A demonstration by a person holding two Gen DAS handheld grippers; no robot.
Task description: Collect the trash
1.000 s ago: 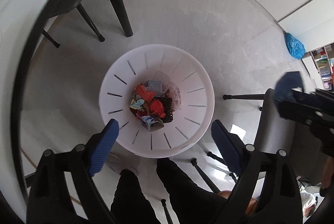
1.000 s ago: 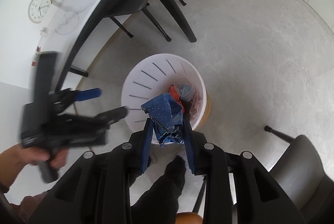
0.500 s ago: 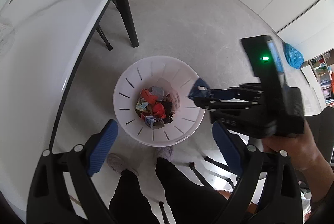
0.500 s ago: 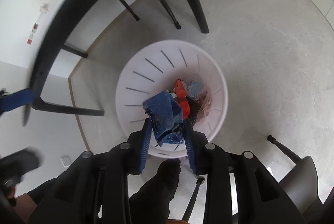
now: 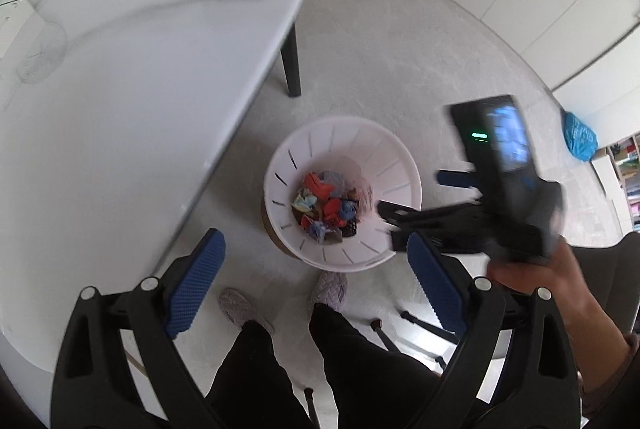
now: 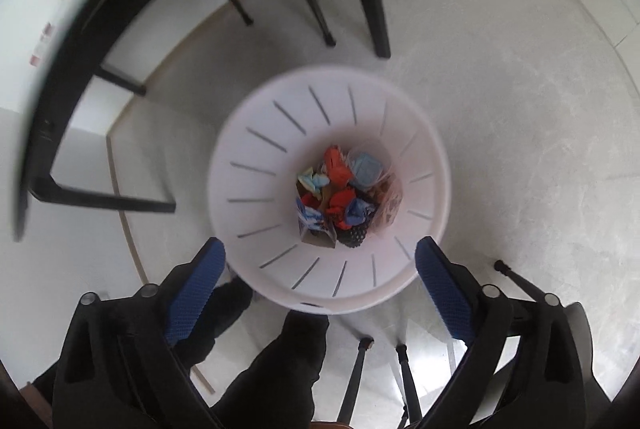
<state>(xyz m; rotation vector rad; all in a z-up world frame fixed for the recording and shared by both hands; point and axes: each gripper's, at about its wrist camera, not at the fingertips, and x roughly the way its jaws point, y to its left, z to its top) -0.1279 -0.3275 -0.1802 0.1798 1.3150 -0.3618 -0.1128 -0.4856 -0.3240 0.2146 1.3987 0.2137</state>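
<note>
A white slotted bin point(image 6: 256, 157) stands on the grey floor and also shows in the left wrist view point(image 5: 400, 169). It holds a pile of crumpled trash point(image 6: 340, 197), red, blue and black. A blue crumpled wrapper point(image 6: 358, 211) lies in that pile. My right gripper point(image 6: 320, 289) is open and empty above the bin's near rim; it also shows in the left wrist view point(image 5: 420, 201), held by a hand at the bin's right. My left gripper point(image 5: 312, 281) is open and empty, higher up above the bin.
A white table point(image 5: 140, 69) with black legs point(image 5: 292, 69) stands left of the bin. Chair legs point(image 6: 316, 9) stand beyond it. The person's dark legs and slippers point(image 5: 330, 289) are near the bin. A blue bag point(image 5: 580, 139) lies at the far right by white cabinets.
My right gripper has opened and the blue wrapper has dropped into the bin. The left gripper has risen and drawn back over the table edge.
</note>
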